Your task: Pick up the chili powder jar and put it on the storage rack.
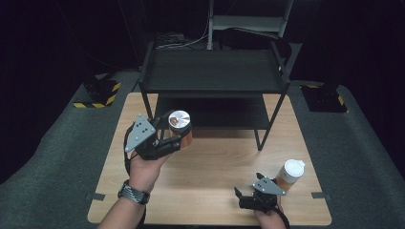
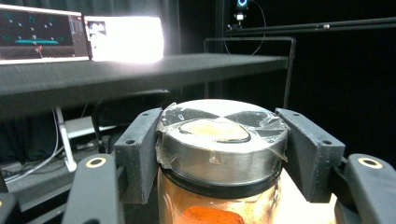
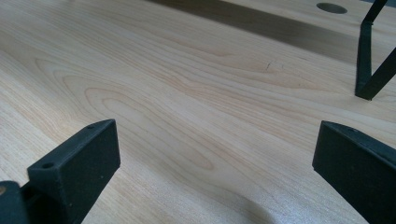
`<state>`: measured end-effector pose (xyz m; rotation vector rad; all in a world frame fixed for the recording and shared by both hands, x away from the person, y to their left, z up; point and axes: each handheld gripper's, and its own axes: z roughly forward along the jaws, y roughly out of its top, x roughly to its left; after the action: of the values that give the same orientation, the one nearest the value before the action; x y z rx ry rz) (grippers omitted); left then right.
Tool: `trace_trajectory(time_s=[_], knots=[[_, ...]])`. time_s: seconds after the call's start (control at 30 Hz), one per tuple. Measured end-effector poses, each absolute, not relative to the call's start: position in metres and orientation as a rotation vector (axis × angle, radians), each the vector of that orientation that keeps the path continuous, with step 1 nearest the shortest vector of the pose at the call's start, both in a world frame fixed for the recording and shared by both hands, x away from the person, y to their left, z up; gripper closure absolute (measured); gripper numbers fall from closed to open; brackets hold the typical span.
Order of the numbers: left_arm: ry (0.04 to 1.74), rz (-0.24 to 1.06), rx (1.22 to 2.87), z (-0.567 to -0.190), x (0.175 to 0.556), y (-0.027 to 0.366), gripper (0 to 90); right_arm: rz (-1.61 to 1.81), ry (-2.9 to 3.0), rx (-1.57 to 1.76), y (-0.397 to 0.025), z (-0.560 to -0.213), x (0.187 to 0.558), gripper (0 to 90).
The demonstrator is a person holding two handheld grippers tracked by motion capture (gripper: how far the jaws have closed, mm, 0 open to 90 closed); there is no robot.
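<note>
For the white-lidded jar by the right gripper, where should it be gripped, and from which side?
Grip the jar around its round body just under the white lid, coming in level from its near-left side, where the open right gripper sits. It stands upright, so side jaws fit.

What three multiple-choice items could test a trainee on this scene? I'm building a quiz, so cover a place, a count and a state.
1. Where is the jar with the white lid?
A. on the shelf rack
B. on the table, just beyond the right gripper
C. in the left gripper

2. How many jars are in the high view?
A. one
B. two
C. four

3. How is the left gripper?
A. shut on the jar with the metal lid
B. open over the bare table
C. lying on the table

Key: 1 B, it stands on the wooden table beyond the right gripper. 2 B, that jar plus the jar with the metal lid. 3 A, the left gripper view shows both jaws pressed against the lid.
</note>
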<state>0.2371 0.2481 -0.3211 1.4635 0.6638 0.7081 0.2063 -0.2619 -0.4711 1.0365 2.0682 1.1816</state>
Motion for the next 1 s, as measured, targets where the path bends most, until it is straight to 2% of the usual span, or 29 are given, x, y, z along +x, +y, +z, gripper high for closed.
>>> trace_trajectory(time_s=[0.3, 1.0], knots=[[0.649, 0.739, 1.439, -0.297, 0.241, 0.248, 34.9, 1.184, 2.067, 1.04, -0.262, -0.471, 0.206, 0.0], [0.637, 0.721, 1.366, -0.254, 0.261, 0.243, 34.9, 1.19, 2.069, 1.036, -0.263, -0.471, 0.207, 0.0]])
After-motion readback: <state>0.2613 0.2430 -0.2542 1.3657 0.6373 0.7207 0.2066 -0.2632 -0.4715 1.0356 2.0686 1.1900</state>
